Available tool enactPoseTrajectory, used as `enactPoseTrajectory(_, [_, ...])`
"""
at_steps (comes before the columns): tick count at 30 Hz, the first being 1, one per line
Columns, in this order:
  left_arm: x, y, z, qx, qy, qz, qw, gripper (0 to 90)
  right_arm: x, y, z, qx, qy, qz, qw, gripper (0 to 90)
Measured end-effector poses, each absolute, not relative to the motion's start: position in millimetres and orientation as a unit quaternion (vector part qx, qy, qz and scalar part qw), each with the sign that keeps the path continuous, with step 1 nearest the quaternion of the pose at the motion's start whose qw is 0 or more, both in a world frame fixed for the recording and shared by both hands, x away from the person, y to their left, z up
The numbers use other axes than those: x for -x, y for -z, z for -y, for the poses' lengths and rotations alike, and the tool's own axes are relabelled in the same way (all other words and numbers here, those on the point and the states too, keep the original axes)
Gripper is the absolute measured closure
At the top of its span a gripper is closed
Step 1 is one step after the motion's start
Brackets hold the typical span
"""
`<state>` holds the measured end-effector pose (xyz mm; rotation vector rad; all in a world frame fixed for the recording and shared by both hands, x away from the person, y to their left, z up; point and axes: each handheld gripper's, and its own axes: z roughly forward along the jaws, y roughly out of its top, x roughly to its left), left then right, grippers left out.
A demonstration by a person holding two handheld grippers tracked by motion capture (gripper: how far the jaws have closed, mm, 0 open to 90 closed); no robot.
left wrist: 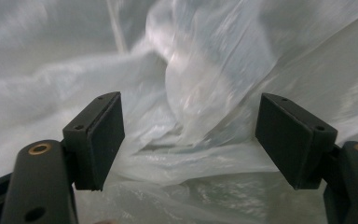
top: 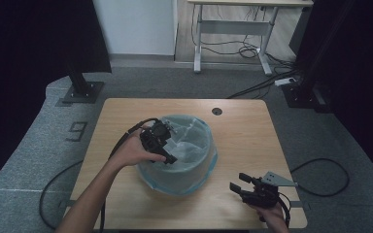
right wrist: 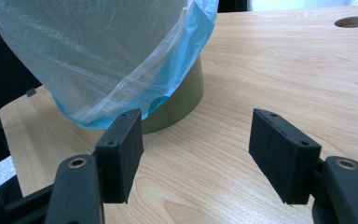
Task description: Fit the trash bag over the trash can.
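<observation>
Bin [top: 177,182]: it stands upright near the middle of your table [top: 252,141], a little toward the near edge; its long axis runs straight up and its mouth faces the ceiling.
Bag [top: 194,141]: a thin, pale blue-tinted liner sits inside the bin, its top folded down over the rim and hanging around the outer wall.
Left gripper [top: 167,154]: you hold it over the bin's left rim with the jaws pointing down and to the right into the mouth. They stand wide apart, with crumpled film between and behind them; the pads do not press on it.
Right gripper [top: 239,182]: you hold it near the table's near right corner, well apart from the bin, jaws pointing left toward it. They stand wide apart with only bare wood between them.
High view: it gives you the whole layout, with both hands, the round mouth of the bin and the cable hole [top: 217,111] by the far edge.
Left gripper view: it gives you the inside of the bag [left wrist: 200,88], loose folds of whitish film.
Right gripper view: it gives you the bin's olive wall [right wrist: 182,100] below the hanging edge of the bag [right wrist: 121,56], standing on the wood.
</observation>
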<state>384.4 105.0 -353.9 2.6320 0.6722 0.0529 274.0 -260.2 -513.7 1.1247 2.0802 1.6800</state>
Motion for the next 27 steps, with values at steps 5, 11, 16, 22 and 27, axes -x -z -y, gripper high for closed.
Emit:
enactPoseTrajectory(5, [-375, 338, -114, -0.93, -0.048, -0.241, 0.272, 23.7, -274, 514, 262, -0.386, -0.575, -0.711, 0.12, 34.3])
enactPoseTrajectory(11, [-361, 329, -130, -0.915, -0.067, -0.245, 0.313, 23.8, -274, 513, 262, -0.386, -0.575, -0.711, 0.122, 34.4])
enactPoseTrajectory(16, [-350, 331, -147, -0.904, -0.08, -0.252, 0.337, 23.9, -273, 513, 262, -0.386, -0.575, -0.711, 0.122, 34.4])
enactPoseTrajectory(22, [-334, 337, -165, -0.891, -0.107, -0.259, 0.357, 23.9, -274, 515, 261, -0.386, -0.572, -0.714, 0.121, 34.4])
enactPoseTrajectory(27, [-318, 340, -183, -0.872, -0.121, -0.265, 0.393, 24.4, -274, 515, 260, -0.386, -0.571, -0.714, 0.121, 34.3])
